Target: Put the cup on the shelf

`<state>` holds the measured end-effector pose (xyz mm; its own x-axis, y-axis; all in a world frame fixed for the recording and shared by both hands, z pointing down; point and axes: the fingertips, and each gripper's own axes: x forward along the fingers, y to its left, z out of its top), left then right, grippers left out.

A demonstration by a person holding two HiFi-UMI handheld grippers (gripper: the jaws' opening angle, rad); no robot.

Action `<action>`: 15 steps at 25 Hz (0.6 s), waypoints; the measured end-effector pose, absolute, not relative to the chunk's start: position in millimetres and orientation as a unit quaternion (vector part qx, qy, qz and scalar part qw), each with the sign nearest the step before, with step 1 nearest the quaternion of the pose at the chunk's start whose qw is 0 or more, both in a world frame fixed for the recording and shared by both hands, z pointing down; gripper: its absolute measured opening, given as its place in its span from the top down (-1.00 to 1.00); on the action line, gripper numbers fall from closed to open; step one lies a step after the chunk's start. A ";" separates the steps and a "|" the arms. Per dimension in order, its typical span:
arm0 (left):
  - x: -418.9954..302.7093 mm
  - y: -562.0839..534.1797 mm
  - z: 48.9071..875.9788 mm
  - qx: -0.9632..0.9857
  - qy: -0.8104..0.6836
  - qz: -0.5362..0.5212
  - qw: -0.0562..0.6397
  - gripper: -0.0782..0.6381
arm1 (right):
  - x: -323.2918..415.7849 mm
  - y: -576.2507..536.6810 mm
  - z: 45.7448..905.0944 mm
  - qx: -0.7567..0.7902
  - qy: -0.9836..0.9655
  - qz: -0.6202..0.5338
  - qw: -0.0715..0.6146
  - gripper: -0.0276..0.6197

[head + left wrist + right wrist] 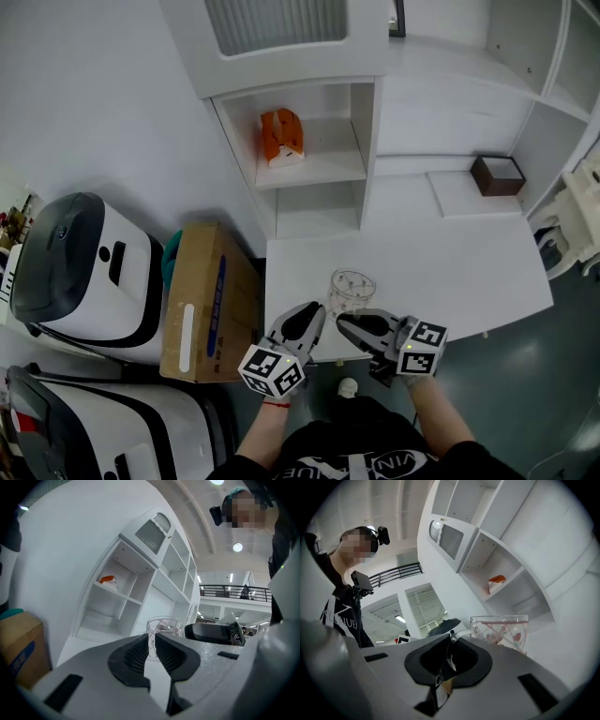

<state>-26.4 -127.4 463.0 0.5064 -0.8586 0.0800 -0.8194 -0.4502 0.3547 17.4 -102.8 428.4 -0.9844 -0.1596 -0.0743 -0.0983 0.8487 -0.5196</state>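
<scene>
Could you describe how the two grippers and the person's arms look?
The left gripper and the right gripper both have grey, speckled bodies with black ribbed pads on the jaws. Each carries a white cube with black square markers. The person wears a black top with white lettering, and a red band shows at the left wrist.

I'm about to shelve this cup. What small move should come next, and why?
Probably lift the cup slightly, straight up, with the right gripper. Its tongs look shut on the clear handle, the cup stands on the white table, and the shelf lies higher and farther back.
</scene>
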 end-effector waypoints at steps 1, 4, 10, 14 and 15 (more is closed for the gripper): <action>-27.4 -131.9 464.3 0.849 -0.495 -0.054 0.177 0.64 | 16.8 -107.7 429.9 -0.067 0.959 -0.268 0.057 0.89; -31.9 -143.3 468.5 0.846 -0.501 -0.051 0.176 0.64 | 14.7 -121.0 434.7 -0.064 0.959 -0.271 0.055 0.89; -45.4 -154.0 479.9 0.837 -0.516 -0.037 0.180 0.64 | 6.2 -137.7 443.1 -0.056 0.958 -0.278 0.049 0.89; -54.5 -160.2 483.5 0.833 -0.522 -0.032 0.181 0.64 | -1.1 -144.4 446.9 -0.048 0.958 -0.280 0.041 0.89; -56.8 -162.1 483.8 0.833 -0.522 -0.032 0.181 0.64 | -3.4 -146.4 447.7 -0.048 0.958 -0.281 0.040 0.89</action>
